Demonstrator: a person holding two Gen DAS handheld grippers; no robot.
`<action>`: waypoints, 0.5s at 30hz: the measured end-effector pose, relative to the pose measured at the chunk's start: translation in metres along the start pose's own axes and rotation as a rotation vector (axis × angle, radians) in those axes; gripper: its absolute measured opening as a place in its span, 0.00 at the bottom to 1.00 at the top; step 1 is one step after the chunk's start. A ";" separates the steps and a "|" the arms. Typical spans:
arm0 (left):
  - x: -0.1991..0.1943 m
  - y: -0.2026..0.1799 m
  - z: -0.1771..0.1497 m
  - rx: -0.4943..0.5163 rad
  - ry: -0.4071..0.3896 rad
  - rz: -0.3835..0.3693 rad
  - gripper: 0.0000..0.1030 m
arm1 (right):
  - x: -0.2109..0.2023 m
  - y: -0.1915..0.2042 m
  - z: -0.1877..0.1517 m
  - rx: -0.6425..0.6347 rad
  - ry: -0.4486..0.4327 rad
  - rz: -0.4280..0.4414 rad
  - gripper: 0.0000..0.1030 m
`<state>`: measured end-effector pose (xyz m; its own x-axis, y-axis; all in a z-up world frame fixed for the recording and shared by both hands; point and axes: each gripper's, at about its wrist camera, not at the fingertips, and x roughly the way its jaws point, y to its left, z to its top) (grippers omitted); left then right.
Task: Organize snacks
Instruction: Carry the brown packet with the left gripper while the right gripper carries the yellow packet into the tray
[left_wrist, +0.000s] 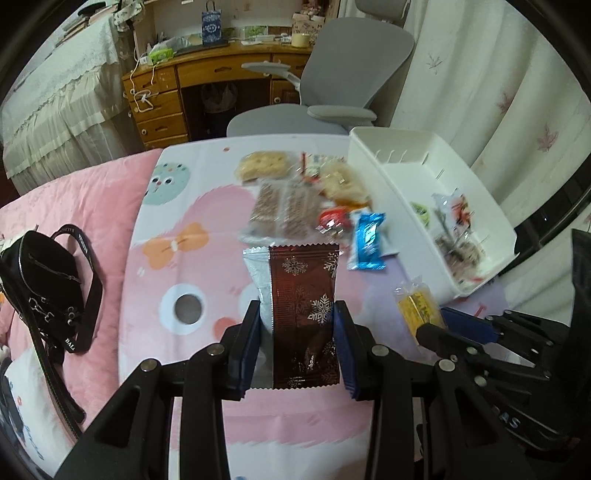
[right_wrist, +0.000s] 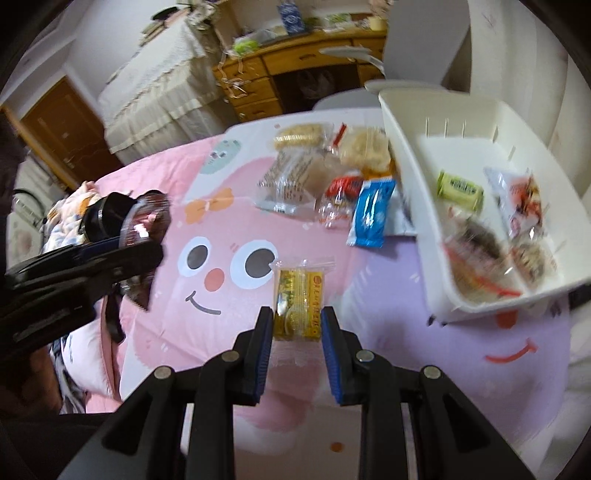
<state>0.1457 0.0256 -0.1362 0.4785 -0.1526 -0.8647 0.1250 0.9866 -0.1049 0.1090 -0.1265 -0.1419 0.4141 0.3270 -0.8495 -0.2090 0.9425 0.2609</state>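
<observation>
My left gripper (left_wrist: 297, 314) is shut on a dark red snack packet with snowflakes (left_wrist: 304, 295) and holds it above the cartoon cloth. My right gripper (right_wrist: 297, 317) is shut on a yellow snack packet (right_wrist: 299, 299), also seen in the left wrist view (left_wrist: 419, 308). A white divided bin (right_wrist: 417, 155) sits at the right with a green packet (right_wrist: 460, 190) and other wrapped snacks inside. A pile of loose snacks lies left of the bin, including a blue packet (right_wrist: 371, 214), a red packet (right_wrist: 343, 186) and clear-wrapped biscuits (left_wrist: 264, 166).
A black bag (left_wrist: 40, 273) lies on the pink bedding at the left. A grey office chair (left_wrist: 332, 85) and a wooden desk (left_wrist: 184, 96) stand behind the table. A curtain (left_wrist: 480, 81) hangs behind the bin.
</observation>
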 end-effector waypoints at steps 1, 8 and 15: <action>0.000 -0.010 0.003 -0.001 -0.011 -0.001 0.35 | -0.006 -0.004 0.001 -0.011 -0.009 0.003 0.25; 0.006 -0.062 0.027 -0.009 -0.065 -0.006 0.35 | -0.048 -0.045 0.012 -0.077 -0.072 0.010 0.25; 0.014 -0.110 0.052 -0.005 -0.122 0.000 0.35 | -0.077 -0.092 0.018 -0.109 -0.105 -0.001 0.25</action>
<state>0.1840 -0.0878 -0.1110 0.5805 -0.1583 -0.7987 0.1210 0.9868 -0.1076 0.1121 -0.2368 -0.0919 0.5033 0.3372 -0.7956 -0.3013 0.9314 0.2041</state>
